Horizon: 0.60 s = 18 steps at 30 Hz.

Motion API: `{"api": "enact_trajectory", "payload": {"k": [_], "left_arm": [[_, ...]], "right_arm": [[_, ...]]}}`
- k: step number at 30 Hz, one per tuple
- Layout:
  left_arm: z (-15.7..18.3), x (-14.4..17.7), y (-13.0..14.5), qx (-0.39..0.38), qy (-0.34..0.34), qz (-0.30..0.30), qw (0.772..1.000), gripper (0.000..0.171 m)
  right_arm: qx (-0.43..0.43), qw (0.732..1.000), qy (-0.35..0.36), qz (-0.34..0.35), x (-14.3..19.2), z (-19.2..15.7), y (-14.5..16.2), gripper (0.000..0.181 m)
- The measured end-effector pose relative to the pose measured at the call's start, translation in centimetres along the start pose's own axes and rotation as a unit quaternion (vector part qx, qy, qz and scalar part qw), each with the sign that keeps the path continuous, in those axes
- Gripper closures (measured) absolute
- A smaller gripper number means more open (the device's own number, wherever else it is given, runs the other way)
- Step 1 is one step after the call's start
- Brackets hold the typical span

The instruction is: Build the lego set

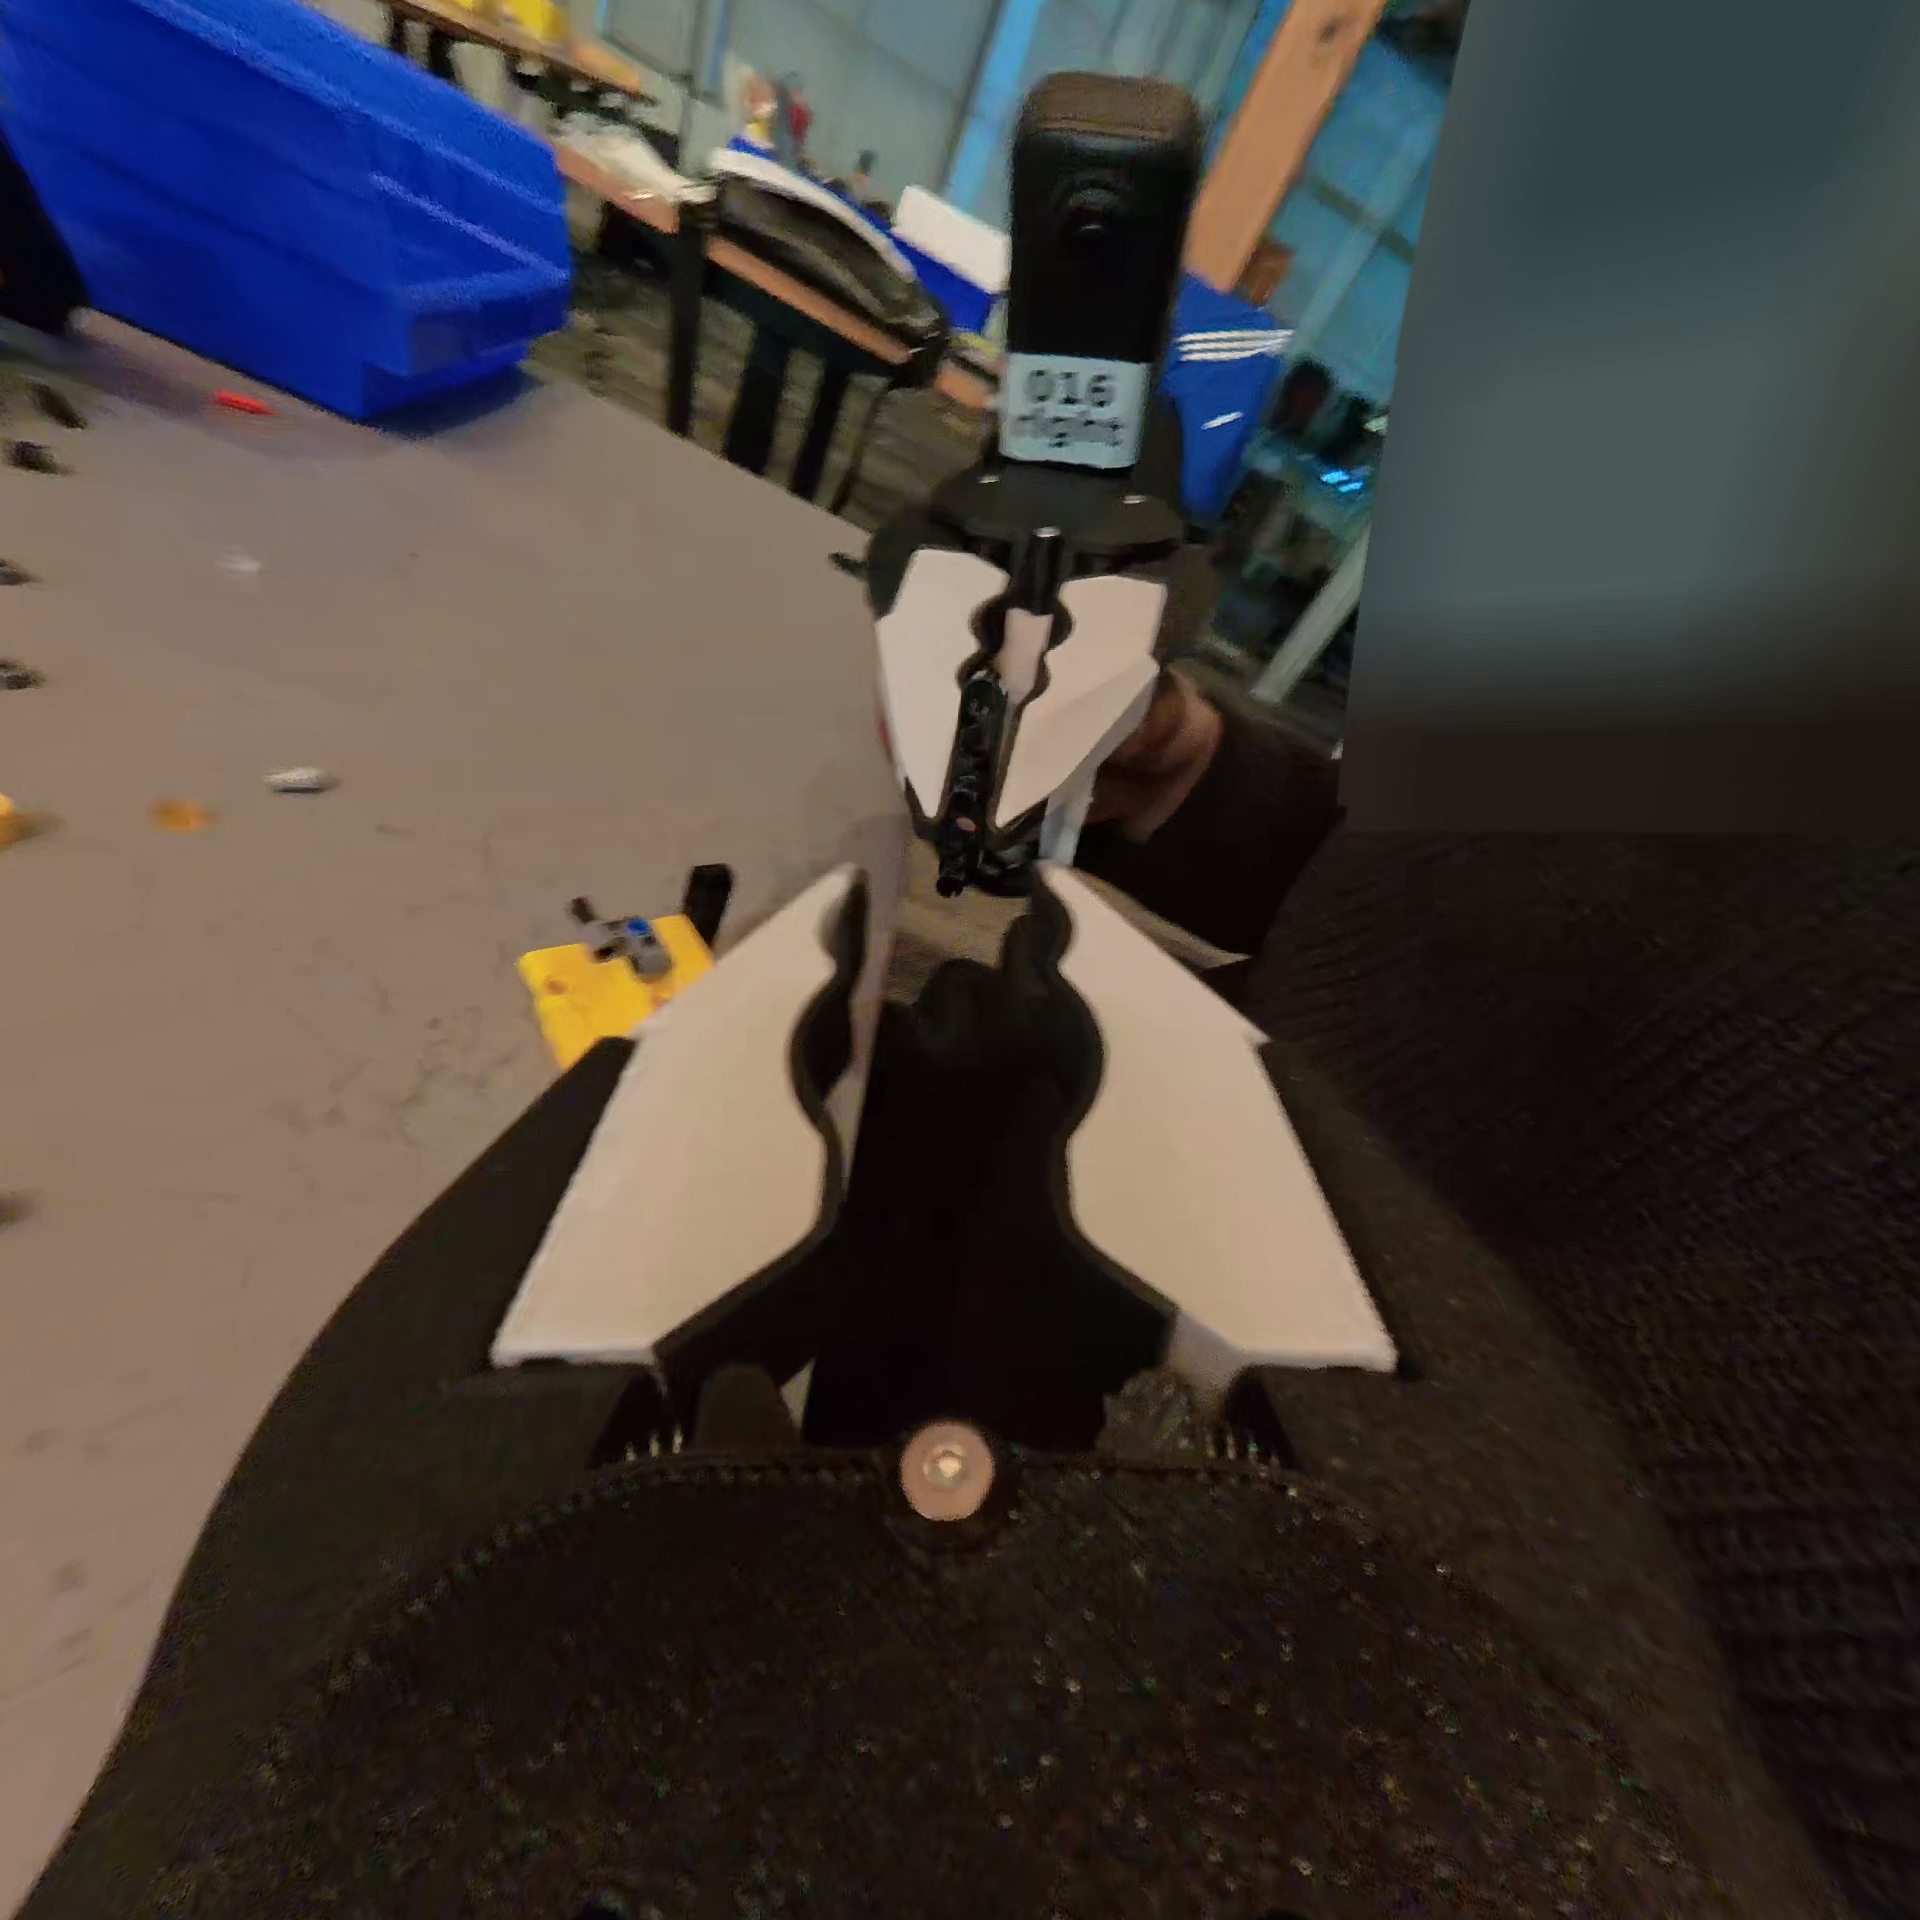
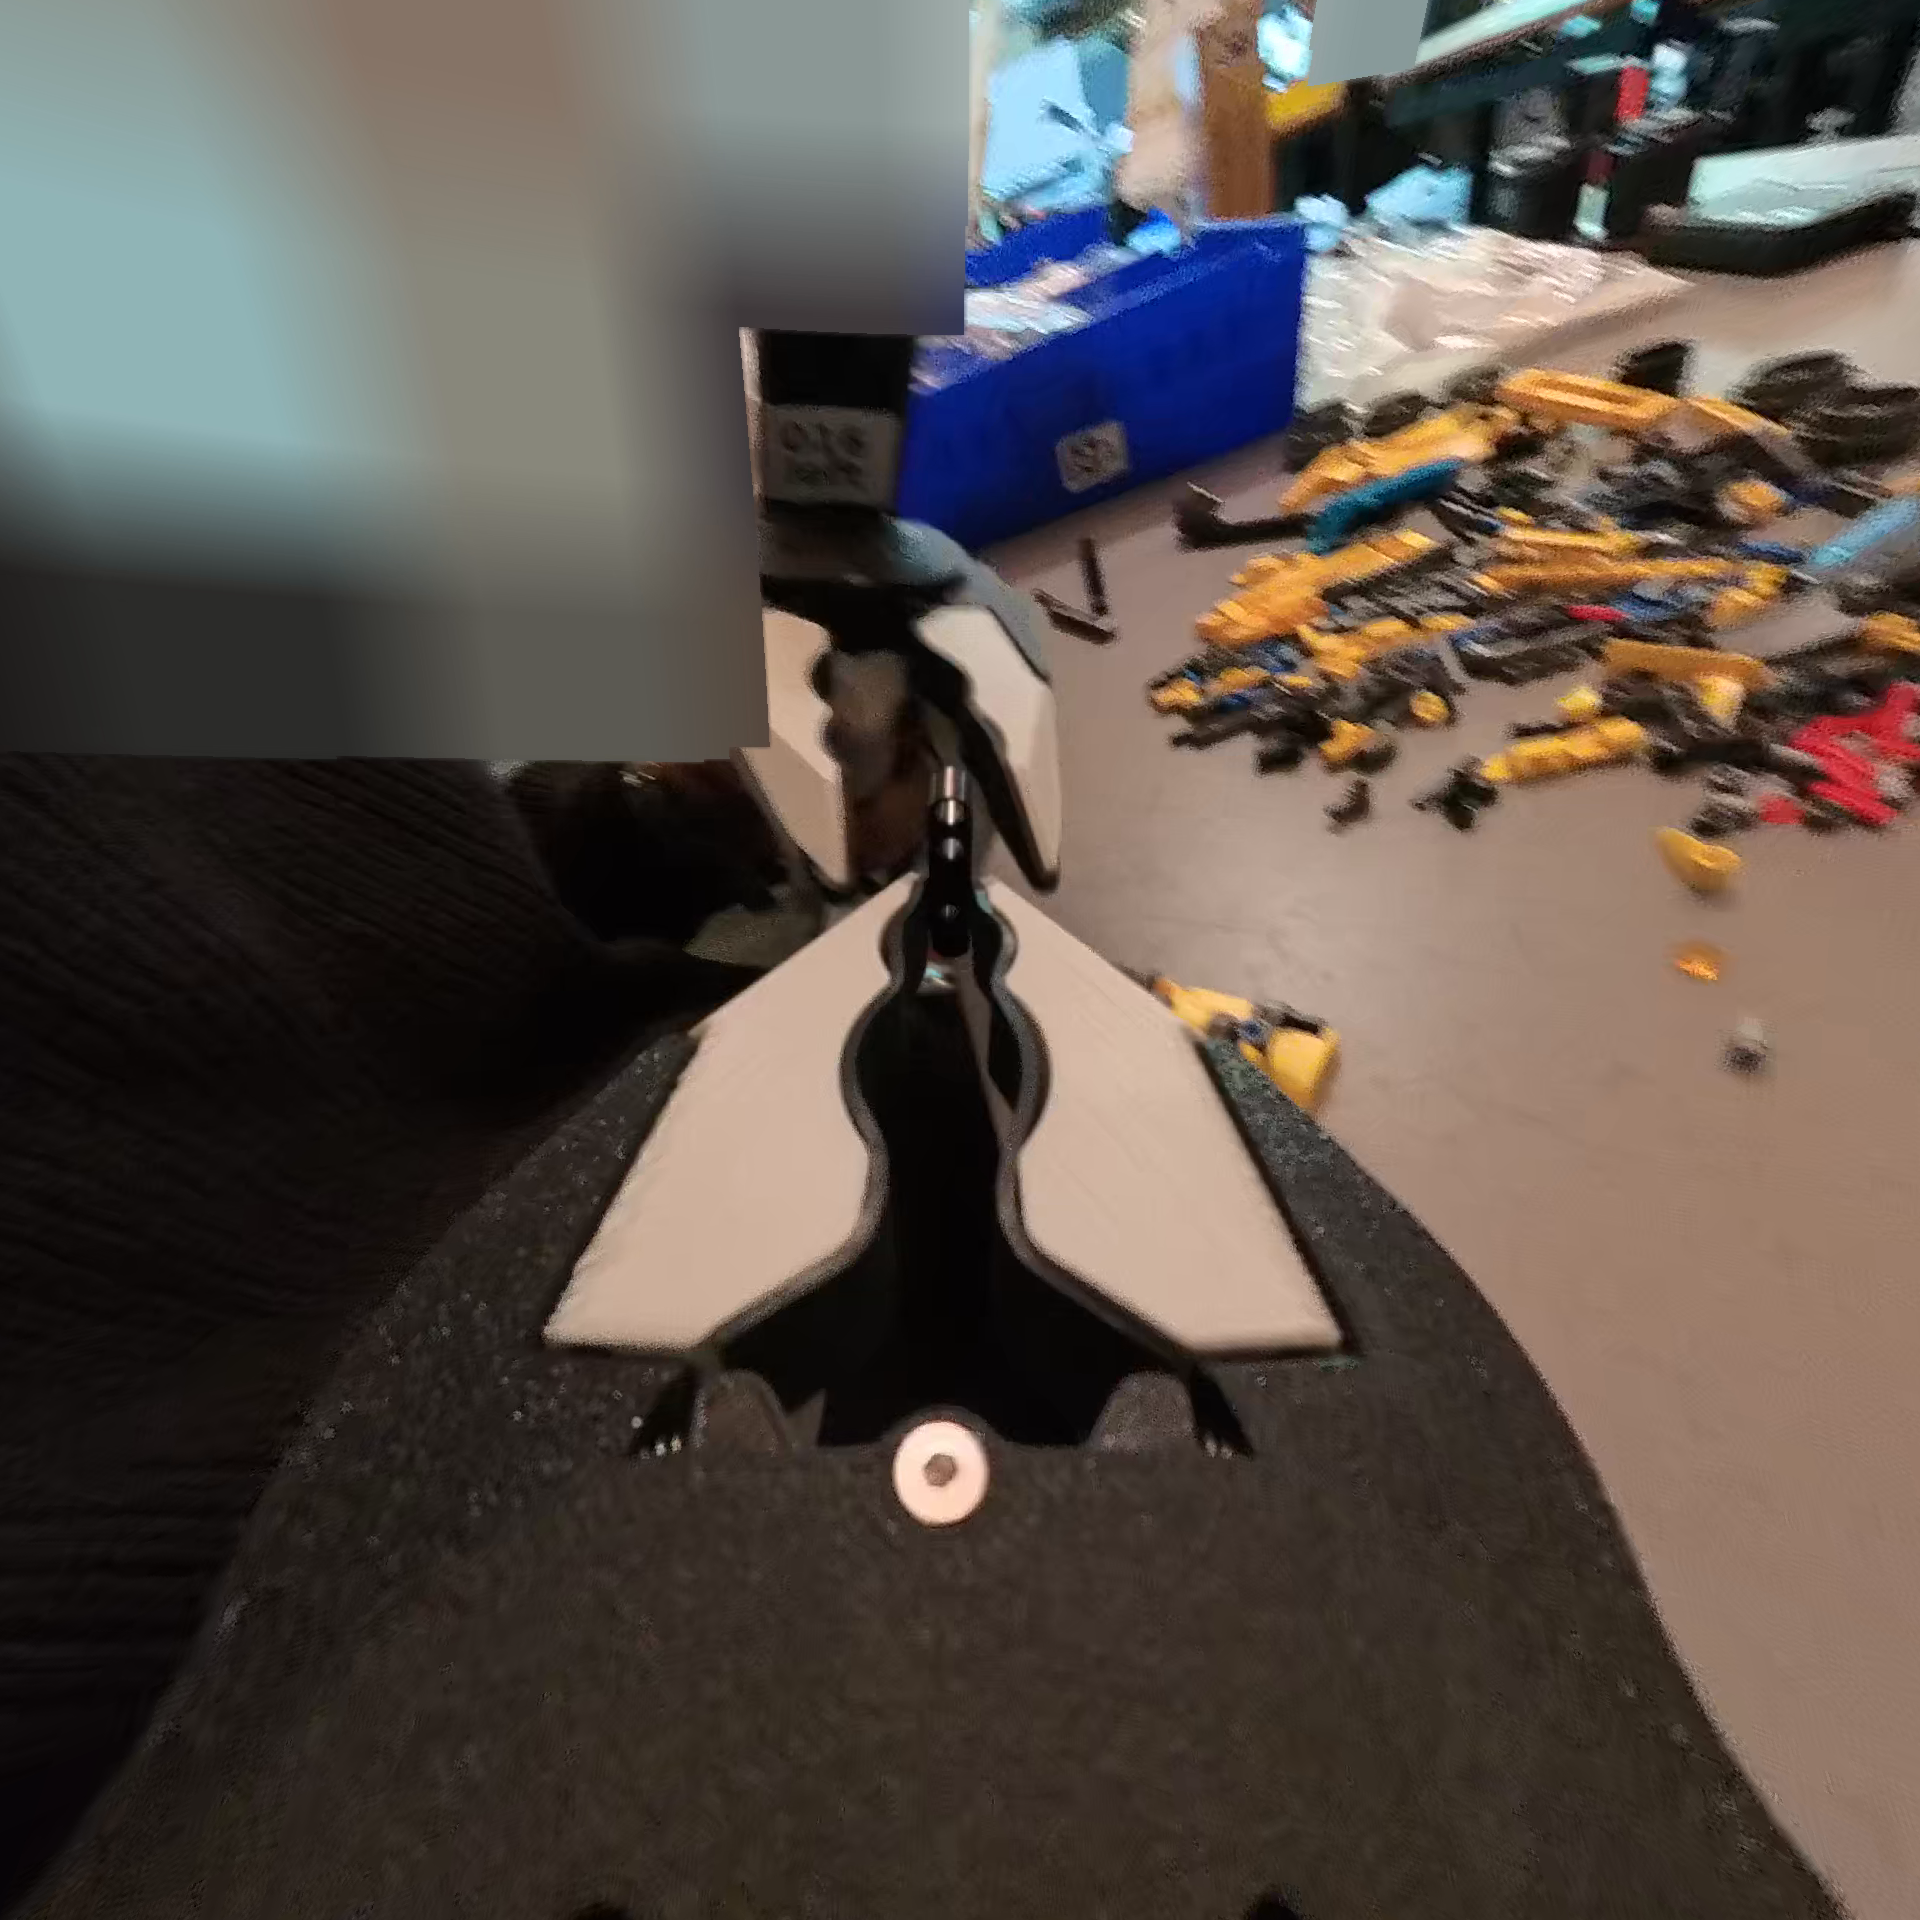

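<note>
Grey bench (image 1: pixel 312 644) runs wide, loose bricks scattered, one heap of yellow and black pieces (image 2: pixel 1558 623) mid-surface. Two grippers meet nose to nose off the bench's near edge. Right gripper (image 2: pixel 948 940) pinches one black pin-studded beam (image 1: pixel 971 769), long axis along its fingers, pointing at the left gripper (image 1: pixel 951 894), spread and empty. One yellow block (image 1: pixel 608 982) sits just beside.
</note>
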<state>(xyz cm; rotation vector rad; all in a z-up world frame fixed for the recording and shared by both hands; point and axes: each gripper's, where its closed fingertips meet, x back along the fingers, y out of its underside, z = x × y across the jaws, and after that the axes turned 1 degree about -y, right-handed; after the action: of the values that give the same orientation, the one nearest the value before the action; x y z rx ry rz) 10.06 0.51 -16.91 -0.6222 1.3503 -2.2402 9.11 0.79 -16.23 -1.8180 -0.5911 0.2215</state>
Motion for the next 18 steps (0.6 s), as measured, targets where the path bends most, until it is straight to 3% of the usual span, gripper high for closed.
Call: {"api": "enact_trajectory", "payload": {"k": [4, 7, 13, 18], "left_arm": [[-2.9, 1.0, 1.2, -0.047, -0.119, -0.067, 0.990, 0.108], [-5.1, 1.6, 3.0, -0.085, -0.198, -0.134, 0.967, 0.100], [-5.8, 0.3, 4.7, -0.062, -0.205, -0.172, 0.961, 0.098], [-5.8, -0.4, 5.8, -0.066, -0.210, -0.214, 0.952, 0.112]], "right_arm": [[0.024, 0.989, 0.125, -0.078, 1.1, 2.8, 2.8, 0.175], [0.040, 0.979, 0.170, -0.104, 1.1, 3.0, 4.3, 0.175], [-0.013, 0.975, 0.214, -0.066, 0.1, 3.8, 5.5, 0.175], [-0.028, 0.970, 0.234, -0.064, 0.1, 4.2, 5.5, 0.175]]}}
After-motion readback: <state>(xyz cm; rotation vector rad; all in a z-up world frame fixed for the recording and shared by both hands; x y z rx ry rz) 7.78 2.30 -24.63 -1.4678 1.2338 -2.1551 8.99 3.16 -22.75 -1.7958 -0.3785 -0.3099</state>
